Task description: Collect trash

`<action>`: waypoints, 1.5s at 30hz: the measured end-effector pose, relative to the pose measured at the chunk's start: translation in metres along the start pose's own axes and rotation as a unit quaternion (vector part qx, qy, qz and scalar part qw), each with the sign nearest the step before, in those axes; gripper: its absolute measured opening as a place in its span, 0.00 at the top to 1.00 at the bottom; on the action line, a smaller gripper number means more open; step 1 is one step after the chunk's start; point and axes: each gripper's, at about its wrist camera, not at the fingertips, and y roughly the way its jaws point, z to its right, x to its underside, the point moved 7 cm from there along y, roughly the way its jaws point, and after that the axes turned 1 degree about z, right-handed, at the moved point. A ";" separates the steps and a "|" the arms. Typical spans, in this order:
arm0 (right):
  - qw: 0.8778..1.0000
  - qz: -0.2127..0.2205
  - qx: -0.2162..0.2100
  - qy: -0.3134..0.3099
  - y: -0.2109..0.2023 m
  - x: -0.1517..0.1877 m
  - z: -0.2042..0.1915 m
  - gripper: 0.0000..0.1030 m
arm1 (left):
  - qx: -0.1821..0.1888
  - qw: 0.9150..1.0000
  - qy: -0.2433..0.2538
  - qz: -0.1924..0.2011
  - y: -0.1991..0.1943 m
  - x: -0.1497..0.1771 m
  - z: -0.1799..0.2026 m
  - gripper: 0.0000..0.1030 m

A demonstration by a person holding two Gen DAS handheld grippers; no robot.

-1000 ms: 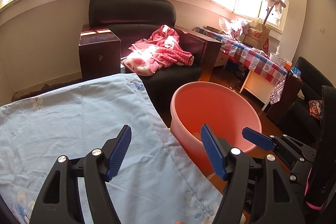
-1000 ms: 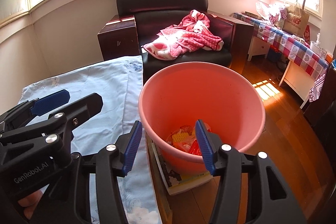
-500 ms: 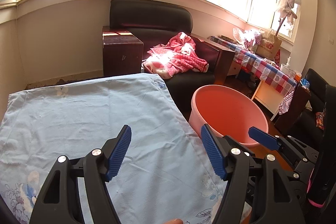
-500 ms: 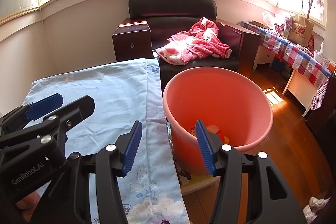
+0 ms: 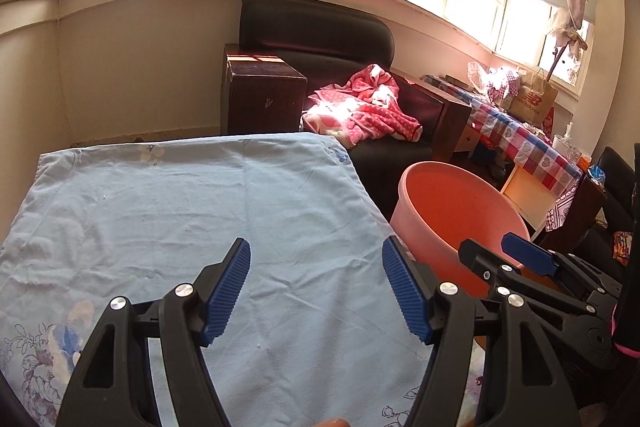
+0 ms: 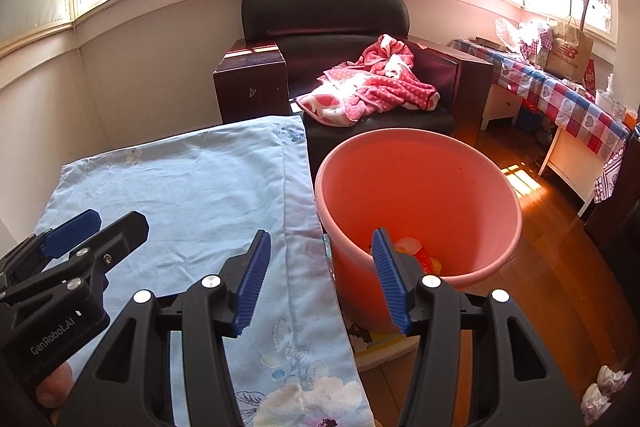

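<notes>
On the far left, the light-blue floral cloth (image 5: 200,227) lies spread flat over a table top, its printed flowers showing near the close edge. Above it hangs the left gripper (image 5: 316,291), its ribbed blue pads spread wide with only cloth showing between them. In the right wrist view this same gripper (image 6: 72,239) appears at the left edge, black-framed with a blue tip.

Further right, the right gripper (image 6: 320,279) hovers over the cloth's right hem, its fingers likewise parted and gripping nothing; the gap between them frames the hem and the near rim of the round salmon-pink plastic tub (image 6: 420,195). The tub stands on the floor just beside the table, resting on what looks like a flat book or magazine (image 6: 380,347). Inside it, at the bottom near the close wall, sit yellow and red pieces of trash (image 6: 416,253), partly hidden behind the right finger.

Behind the table stands a dark wooden side cabinet (image 6: 252,83), and right of it a black leather armchair (image 6: 324,15) with a crumpled pink polka-dot blanket (image 6: 372,87) on its seat. At the far right, a table under a red-and-blue checked cloth (image 6: 560,103) carries a brown paper shopping bag (image 6: 570,51). Glossy wooden floor (image 6: 552,259) fills the lower right.
</notes>
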 end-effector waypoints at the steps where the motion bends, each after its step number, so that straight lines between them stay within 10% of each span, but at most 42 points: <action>1: 1.000 -0.001 -0.001 0.000 0.000 0.000 -0.001 0.48 | -0.001 1.000 -0.001 0.000 0.000 0.001 -0.001 0.35; 45: 1.000 0.000 -0.004 0.000 0.000 -0.006 -0.012 0.48 | -0.004 1.000 -0.010 -0.005 0.004 0.005 -0.010 0.35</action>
